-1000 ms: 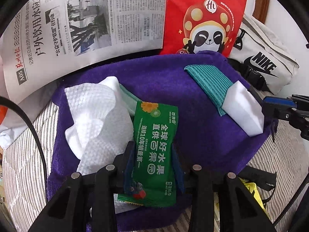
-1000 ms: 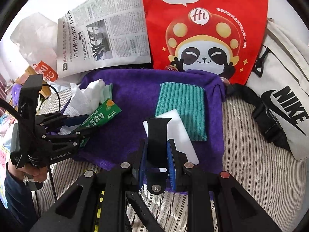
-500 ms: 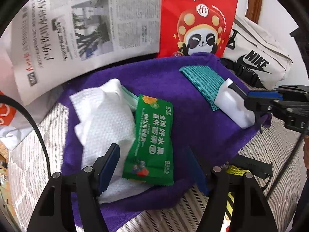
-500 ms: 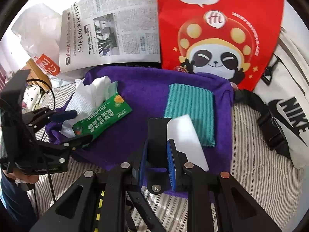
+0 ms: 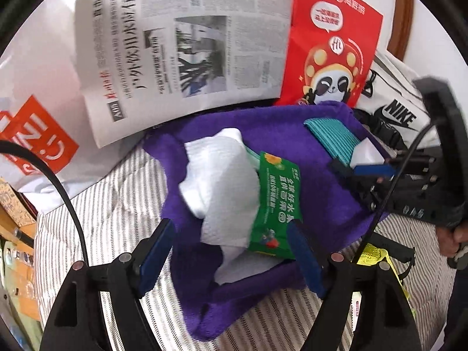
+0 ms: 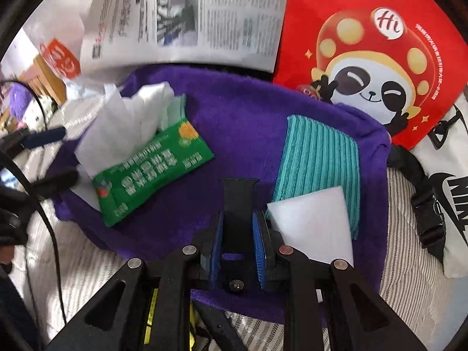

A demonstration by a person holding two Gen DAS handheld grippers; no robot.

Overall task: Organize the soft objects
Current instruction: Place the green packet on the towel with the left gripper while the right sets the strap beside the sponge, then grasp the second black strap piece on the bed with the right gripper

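A purple towel (image 5: 292, 134) (image 6: 239, 117) lies spread on the striped bed. On it lie a green wet-wipe pack (image 5: 276, 204) (image 6: 152, 169) with white tissue (image 5: 222, 181) (image 6: 128, 120) beside it, a teal cloth (image 5: 333, 140) (image 6: 318, 158) and a white sponge (image 6: 313, 225). My left gripper (image 5: 234, 251) is open, its jaws wide apart just in front of the pack and tissue, holding nothing. My right gripper (image 6: 238, 234) is shut on a black strap (image 6: 239, 204) above the towel, next to the sponge.
A newspaper (image 5: 181, 44) (image 6: 190, 14), a red panda bag (image 5: 333, 44) (image 6: 374, 46) and a white Nike bag (image 5: 397, 108) (image 6: 450, 187) lie behind the towel. A white and orange plastic bag (image 5: 32, 140) is at left. A yellow item (image 5: 377, 254) lies near the towel's front edge.
My left gripper opened, let go of the green pack and drew back to the left. The pack now rests on the towel. My right gripper moved closer over the towel, still holding the strap.
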